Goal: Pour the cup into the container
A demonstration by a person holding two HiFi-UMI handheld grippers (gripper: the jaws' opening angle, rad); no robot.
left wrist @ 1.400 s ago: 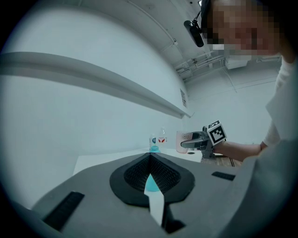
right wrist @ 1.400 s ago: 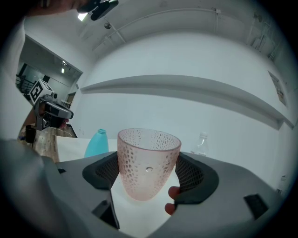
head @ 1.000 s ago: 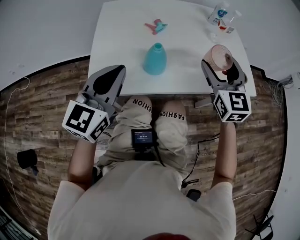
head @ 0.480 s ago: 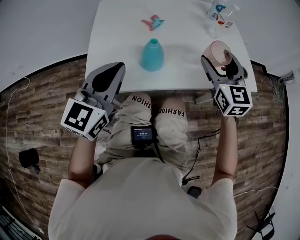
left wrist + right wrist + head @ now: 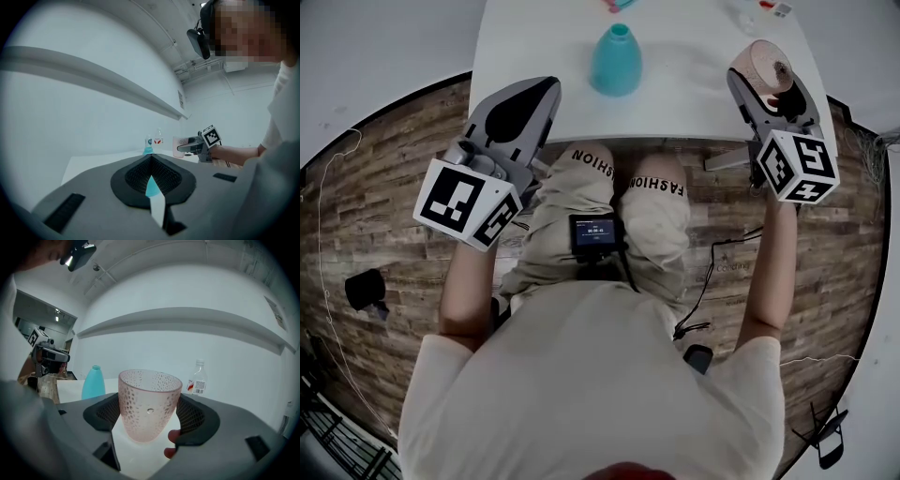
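Note:
A pink dimpled cup (image 5: 758,60) stands upright in my right gripper (image 5: 766,79), which is shut on it over the right side of the white table (image 5: 694,47). In the right gripper view both pads press the cup (image 5: 149,397) on its sides, and a fingertip shows under it. The teal bottle-shaped container (image 5: 616,61) stands mid-table, left of the cup, its mouth uncapped. My left gripper (image 5: 538,96) hovers by the table's front left edge with its pads together and nothing held. Through its jaws a sliver of the teal container (image 5: 151,186) shows.
Two clear water bottles (image 5: 153,139) stand at the table's far side; one (image 5: 198,377) shows behind the cup. The person's knees (image 5: 623,187) sit under the front edge. Wood floor lies on both sides, and a white wall with a ledge (image 5: 187,319) rises behind.
The head view has tilted down, so the table has slid up in the picture. Both grippers keep about the same places relative to the teal container; the cup stays gripped.

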